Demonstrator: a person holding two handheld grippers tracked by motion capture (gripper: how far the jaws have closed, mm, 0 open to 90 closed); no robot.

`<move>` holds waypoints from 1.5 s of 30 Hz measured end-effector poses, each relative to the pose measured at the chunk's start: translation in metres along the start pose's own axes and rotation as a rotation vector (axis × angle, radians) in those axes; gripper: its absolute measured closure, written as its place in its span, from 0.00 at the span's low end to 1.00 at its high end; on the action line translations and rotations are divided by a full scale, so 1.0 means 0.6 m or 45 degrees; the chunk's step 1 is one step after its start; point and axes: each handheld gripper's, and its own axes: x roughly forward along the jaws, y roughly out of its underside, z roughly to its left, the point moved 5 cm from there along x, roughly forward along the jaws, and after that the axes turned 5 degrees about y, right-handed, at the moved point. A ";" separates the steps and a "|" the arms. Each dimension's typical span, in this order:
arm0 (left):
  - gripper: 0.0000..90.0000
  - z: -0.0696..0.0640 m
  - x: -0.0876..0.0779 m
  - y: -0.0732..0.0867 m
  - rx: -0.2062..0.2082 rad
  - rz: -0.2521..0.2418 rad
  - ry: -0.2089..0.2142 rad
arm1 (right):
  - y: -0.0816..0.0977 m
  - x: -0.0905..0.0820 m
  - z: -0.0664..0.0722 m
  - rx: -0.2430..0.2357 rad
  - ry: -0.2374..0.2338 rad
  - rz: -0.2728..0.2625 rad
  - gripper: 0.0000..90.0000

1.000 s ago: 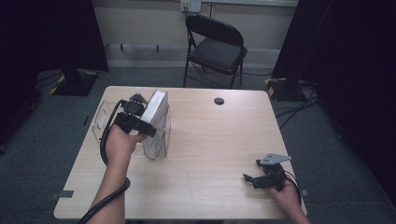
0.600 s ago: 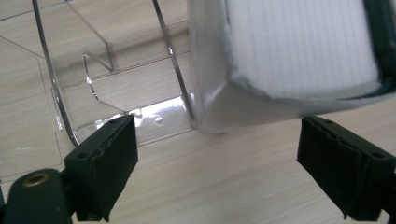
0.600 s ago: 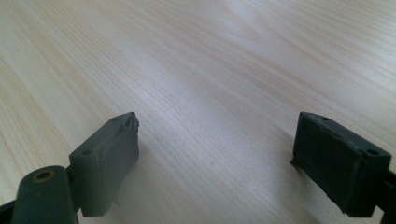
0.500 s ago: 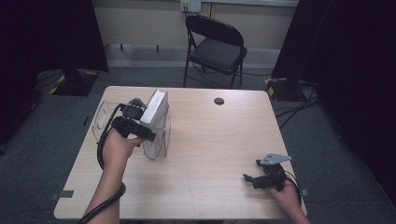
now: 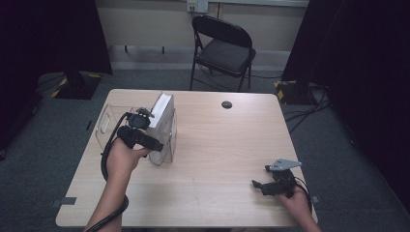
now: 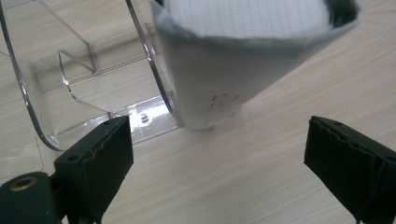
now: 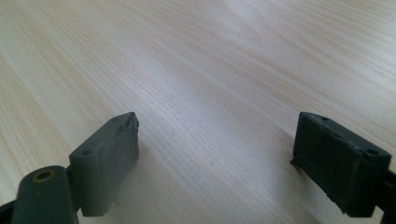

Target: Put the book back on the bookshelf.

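On the book I can make out only a faint, blurred mark pressed into its pale grey cover, low down near the bottom corner, and I cannot read it; the page edges above show fine ruled lines and no lettering; I see no brand or label on anything else. The book is thick, with white pages and a light grey cover, and it stands upright on its lower edge in the clear plastic rack, leaning against that rack's rightmost curved divider, at the rack's right end; in the left gripper view its bottom corner rests by the rack's transparent base strip, with bare wood just in front of it. The rack itself sits on the left part of the wooden table, its see-through partitions rounded at the top. My left gripper is just beside the rack, at the near side of the book; its jaws have just been opening and now stand spread wide, with the book's lower corner ahead between them but neither pad touching it. My right gripper rests well away from the rack, toward the table's near right corner, its jaws also spread apart with nothing but wood grain between them. Far beyond the rack a small black disc lies near the table's far edge, and a black folding chair stands behind that.
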 end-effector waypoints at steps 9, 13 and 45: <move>0.09 -0.005 0.007 0.013 0.007 -0.016 0.036 | 0.000 0.000 0.000 0.000 -0.001 0.000 0.15; 0.09 -0.005 0.011 0.021 0.011 -0.020 0.041 | 0.000 0.000 0.000 0.000 -0.001 0.000 0.15; 0.08 -0.035 0.053 0.062 0.031 -0.052 0.154 | 0.000 0.000 0.000 -0.002 -0.001 0.003 0.15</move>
